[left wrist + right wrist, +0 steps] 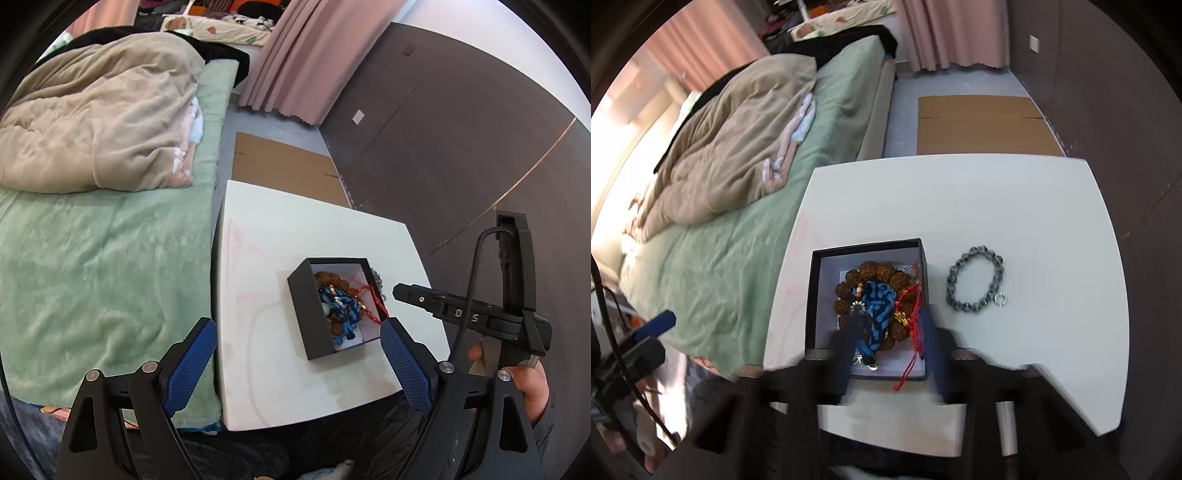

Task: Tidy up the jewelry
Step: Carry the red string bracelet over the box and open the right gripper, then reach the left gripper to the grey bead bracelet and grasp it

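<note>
A black box (pixel 812 295) with a white inside sits on the white table (pixel 1015 206). It holds a brown bead bracelet (pixel 879 271), a blue braided cord (pixel 881 310) and a red cord (pixel 916 325) that hangs over the near wall. A grey bead bracelet (pixel 975 280) lies on the table right of the box. My right gripper (pixel 890 332) is blurred, open, with its fingers over the box's near part. My left gripper (pixel 299 343) is open and empty, near the table's front left; the box (pixel 306 314) lies ahead of it.
A bed with a green sheet (pixel 103 258) and a beige blanket (pixel 99 118) runs along the table's left side. Flat cardboard (pixel 982 125) lies on the floor beyond the table. A dark wall (pixel 461 147) is at the right. Pink curtains hang at the back.
</note>
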Demonstrator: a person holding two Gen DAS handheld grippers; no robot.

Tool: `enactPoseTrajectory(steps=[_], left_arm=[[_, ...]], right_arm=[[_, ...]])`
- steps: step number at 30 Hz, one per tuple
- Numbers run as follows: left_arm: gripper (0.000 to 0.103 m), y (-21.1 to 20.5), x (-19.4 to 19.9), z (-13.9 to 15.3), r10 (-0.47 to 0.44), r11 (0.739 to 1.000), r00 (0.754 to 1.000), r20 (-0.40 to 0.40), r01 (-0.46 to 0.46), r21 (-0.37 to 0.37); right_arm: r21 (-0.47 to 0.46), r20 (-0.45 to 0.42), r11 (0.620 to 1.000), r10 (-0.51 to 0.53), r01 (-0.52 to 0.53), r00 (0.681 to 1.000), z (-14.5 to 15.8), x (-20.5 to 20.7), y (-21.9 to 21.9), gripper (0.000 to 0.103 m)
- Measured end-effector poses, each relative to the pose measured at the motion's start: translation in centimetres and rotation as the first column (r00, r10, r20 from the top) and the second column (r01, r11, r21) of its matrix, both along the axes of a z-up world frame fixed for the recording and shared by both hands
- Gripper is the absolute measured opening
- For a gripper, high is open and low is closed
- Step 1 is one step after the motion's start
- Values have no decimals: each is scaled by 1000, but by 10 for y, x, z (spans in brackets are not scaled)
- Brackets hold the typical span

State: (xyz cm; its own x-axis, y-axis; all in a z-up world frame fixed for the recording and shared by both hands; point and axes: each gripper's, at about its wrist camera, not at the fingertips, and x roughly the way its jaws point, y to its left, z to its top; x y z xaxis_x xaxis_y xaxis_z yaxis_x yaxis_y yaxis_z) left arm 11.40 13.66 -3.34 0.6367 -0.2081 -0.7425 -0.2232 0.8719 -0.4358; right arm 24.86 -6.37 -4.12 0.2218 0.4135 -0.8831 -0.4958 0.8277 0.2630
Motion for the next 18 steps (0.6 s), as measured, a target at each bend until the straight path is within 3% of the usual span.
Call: enactPoseTrajectory(steps=[12, 15, 18], left_arm=[[90, -44, -27, 27, -66, 997, 997, 46, 64, 33], [90, -60, -34, 33, -85, 996, 995, 54, 83, 34], [90, -76, -40, 42, -105, 994, 992, 71, 102, 46]], right_arm=[[87, 87, 994, -71, 63, 994, 53, -47, -63, 53], [105, 95, 991, -95, 85, 991, 64, -59, -83, 69], [124, 113, 987, -112, 97, 987, 75, -70, -101, 78]])
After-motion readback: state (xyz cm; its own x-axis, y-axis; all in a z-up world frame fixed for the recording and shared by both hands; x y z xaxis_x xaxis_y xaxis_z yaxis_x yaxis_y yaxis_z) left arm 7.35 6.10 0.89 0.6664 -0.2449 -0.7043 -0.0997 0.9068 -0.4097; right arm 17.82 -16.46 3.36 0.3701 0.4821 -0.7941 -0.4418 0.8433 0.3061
